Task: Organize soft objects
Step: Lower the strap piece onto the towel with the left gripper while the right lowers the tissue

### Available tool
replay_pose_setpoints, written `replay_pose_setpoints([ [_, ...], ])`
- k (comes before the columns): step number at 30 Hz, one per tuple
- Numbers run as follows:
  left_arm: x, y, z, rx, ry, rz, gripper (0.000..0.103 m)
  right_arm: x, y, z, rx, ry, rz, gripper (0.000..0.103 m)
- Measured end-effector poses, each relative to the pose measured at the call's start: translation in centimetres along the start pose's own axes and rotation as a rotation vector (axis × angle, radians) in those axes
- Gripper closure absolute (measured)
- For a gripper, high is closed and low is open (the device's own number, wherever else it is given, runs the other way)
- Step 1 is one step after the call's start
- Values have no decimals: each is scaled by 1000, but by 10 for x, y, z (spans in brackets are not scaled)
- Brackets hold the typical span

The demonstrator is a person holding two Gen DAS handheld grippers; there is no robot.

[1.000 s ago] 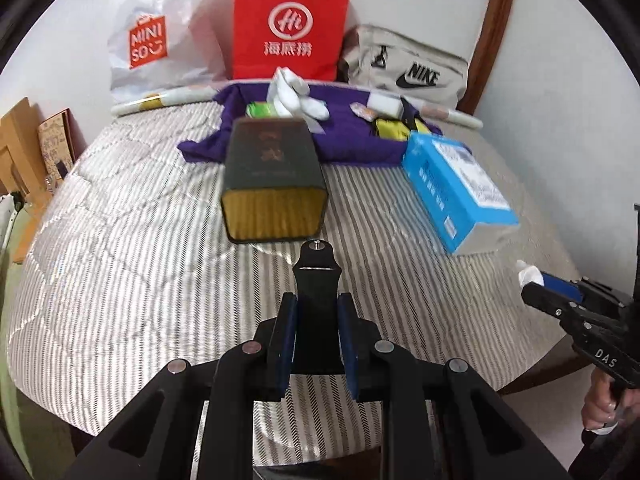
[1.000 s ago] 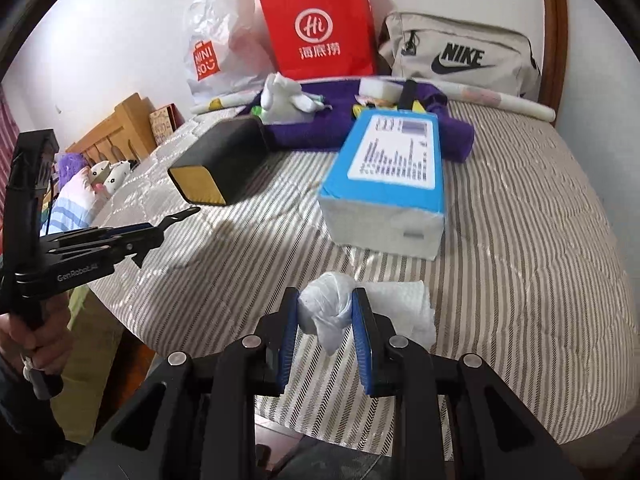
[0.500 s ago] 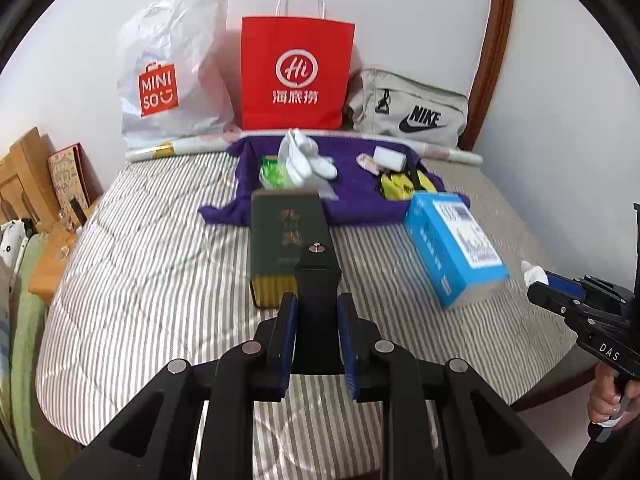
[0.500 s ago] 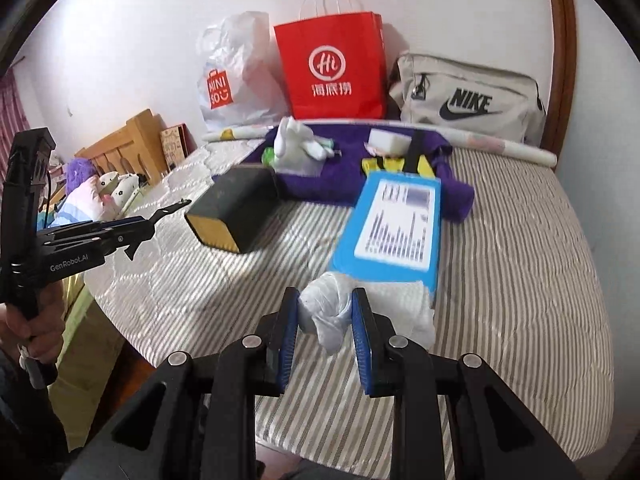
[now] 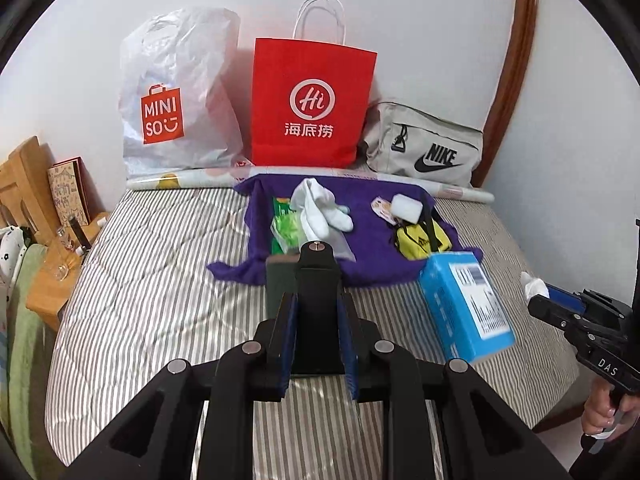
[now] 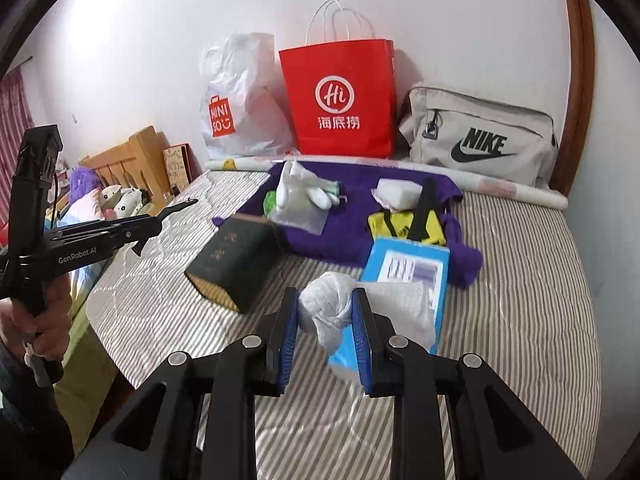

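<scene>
Above the striped bed, right gripper pinches a white tissue wad, likely for stowing; at nine o'clock, left gripper clamps a black mount block.

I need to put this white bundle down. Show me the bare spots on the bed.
Bare striped mattress lies left of the dark box, and more right of the blue box toward the wall. The purple cloth is crowded with socks and pouches.

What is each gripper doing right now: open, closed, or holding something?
Left gripper: closed on a black block.
Right gripper: closed on a white cloth bundle.
</scene>
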State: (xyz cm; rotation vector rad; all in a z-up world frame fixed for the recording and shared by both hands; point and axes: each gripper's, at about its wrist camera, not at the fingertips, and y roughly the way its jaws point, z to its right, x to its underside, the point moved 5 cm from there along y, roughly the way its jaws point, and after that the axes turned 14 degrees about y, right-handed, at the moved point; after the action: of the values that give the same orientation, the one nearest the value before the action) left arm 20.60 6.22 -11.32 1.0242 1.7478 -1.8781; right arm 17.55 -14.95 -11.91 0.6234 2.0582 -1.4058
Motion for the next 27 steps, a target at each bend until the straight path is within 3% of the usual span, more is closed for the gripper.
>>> replay_pose_setpoints([
  [11, -32, 29, -17, 9, -22, -9, 83, -40, 22, 3, 3, -3, 19, 77],
  [27, -53, 78, -35, 14, -48, -51, 83, -78, 73, 15, -8, 1, -6, 77],
])
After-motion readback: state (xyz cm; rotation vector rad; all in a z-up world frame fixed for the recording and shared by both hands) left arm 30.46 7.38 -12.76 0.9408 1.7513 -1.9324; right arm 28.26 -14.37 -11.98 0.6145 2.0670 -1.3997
